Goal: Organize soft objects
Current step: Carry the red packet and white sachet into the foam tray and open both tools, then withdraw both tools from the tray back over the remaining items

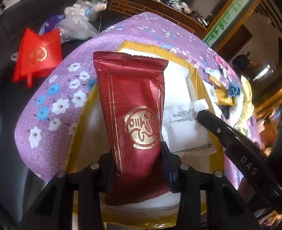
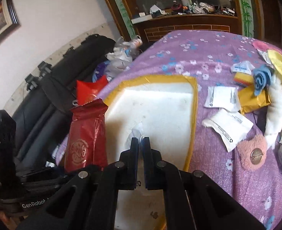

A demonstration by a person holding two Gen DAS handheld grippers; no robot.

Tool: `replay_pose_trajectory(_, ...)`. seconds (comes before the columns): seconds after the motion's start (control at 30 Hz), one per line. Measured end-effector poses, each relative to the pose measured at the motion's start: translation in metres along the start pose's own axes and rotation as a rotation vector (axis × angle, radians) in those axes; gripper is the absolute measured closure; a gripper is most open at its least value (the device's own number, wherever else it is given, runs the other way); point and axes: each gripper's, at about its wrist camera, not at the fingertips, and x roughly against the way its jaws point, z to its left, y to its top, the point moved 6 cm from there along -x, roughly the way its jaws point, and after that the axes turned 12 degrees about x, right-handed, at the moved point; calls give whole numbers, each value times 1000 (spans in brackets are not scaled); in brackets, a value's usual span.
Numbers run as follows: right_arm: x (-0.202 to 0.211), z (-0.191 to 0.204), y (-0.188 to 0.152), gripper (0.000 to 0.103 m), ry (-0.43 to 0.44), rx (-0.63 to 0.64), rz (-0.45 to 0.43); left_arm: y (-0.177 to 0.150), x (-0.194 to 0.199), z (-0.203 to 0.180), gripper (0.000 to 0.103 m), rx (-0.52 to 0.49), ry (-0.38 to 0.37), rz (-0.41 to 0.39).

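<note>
My left gripper (image 1: pixel 137 153) is shut on a dark red foil packet (image 1: pixel 133 118) with a gold seal and holds it upright over the white foam box (image 1: pixel 179 84) with yellow taped rim. The packet also shows in the right wrist view (image 2: pixel 85 140). My right gripper (image 2: pixel 140 143) is shut on a white sachet (image 2: pixel 138 132), holding it over the box interior (image 2: pixel 160 107). In the left wrist view that sachet (image 1: pixel 186 126) sits at the tip of the right gripper's finger (image 1: pixel 213 120).
The box rests on a purple flowered cloth (image 2: pixel 208 63). Two white sachets (image 2: pixel 223 97), a yellow packet (image 2: pixel 253 99), a blue cloth (image 2: pixel 261 78), a yellow and white plush (image 2: pixel 280 88) and a pink fuzzy disc (image 2: pixel 253 153) lie right. A red bag (image 1: pixel 37 55) and plastic bags (image 1: pixel 79 21) lie left.
</note>
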Motion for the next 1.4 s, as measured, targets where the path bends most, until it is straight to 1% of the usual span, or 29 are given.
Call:
replay_pose_trajectory(0.03, -2, 0, -2, 95, -9, 15, 15, -2, -3, -3, 59, -8, 4, 3)
replay_pose_trajectory(0.07, -4, -1, -3, 92, -3, 20, 25, -4, -3, -6, 57, -5, 9, 4)
replay_pose_trajectory(0.1, -4, -3, -5, 91, 4, 18, 34, -6, -5, -7, 55, 3, 18, -3)
replay_pose_trajectory(0.13, -4, -6, -7, 91, 4, 13, 39, -5, -6, -7, 49, 7, 27, -8)
replay_pose_trajectory(0.17, -1, -11, -9, 86, 16, 0, 37, -6, -6, -7, 42, 11, 43, -12)
replay_pose_trajectory(0.2, 2, -14, -10, 79, 35, -13, 30, -6, -4, -9, 41, 14, 45, -21)
replay_pose_trajectory(0.23, 5, -16, -11, 74, 59, -21, 21, -6, -2, -9, 35, 14, 54, -31)
replay_pose_trajectory(0.27, 12, -19, -11, 64, 99, -27, 1, -6, 3, -11, 29, 9, 77, -55)
replay_pose_trajectory(0.3, 18, -19, -12, 62, 126, -27, -16, -7, 8, -12, 25, 1, 108, -88)
replay_pose_trajectory(0.33, 24, -20, -12, 56, 140, -25, -30, -7, 14, -15, 20, -8, 139, -129)
replay_pose_trajectory(0.37, 31, -23, -13, 45, 146, -23, -45, -8, 20, -19, 17, -12, 152, -157)
replay_pose_trajectory(0.4, 39, -28, -14, 39, 158, -24, -65, -9, 24, -23, 17, -13, 152, -170)
replay_pose_trajectory(0.5, 58, -42, -20, 36, 221, -30, -100, -17, 38, -47, 17, -20, 133, -226)
replay_pose_trajectory(0.53, 65, -51, -24, 35, 232, -37, -109, -19, 40, -54, 16, -23, 131, -237)
replay_pose_trajectory(0.63, 81, -76, -37, 29, 251, -65, -130, -30, 42, -89, 15, -41, 99, -260)
replay_pose_trajectory(0.77, 92, -114, -56, 26, 260, -127, -129, -42, 31, -132, 15, -63, 55, -234)
replay_pose_trajectory(0.83, 96, -132, -64, 26, 266, -156, -120, -49, 21, -155, 15, -83, 54, -210)
replay_pose_trajectory(1.0, 108, -170, -81, 24, 249, -202, -133, -62, 1, -192, 15, -117, 50, -167)
replay_pose_trajectory(1.07, 114, -182, -85, 22, 231, -221, -154, -66, -2, -198, 15, -119, 60, -159)
replay_pose_trajectory(1.17, 118, -196, -91, 21, 217, -250, -157, -69, -8, -206, 15, -123, 56, -137)
replay_pose_trajectory(1.27, 116, -203, -95, 21, 214, -249, -145, -71, -12, -207, 15, -123, 60, -132)
replay_pose_trajectory(1.4, 113, -202, -98, 21, 225, -222, -120, -73, -17, -209, 15, -120, 59, -119)
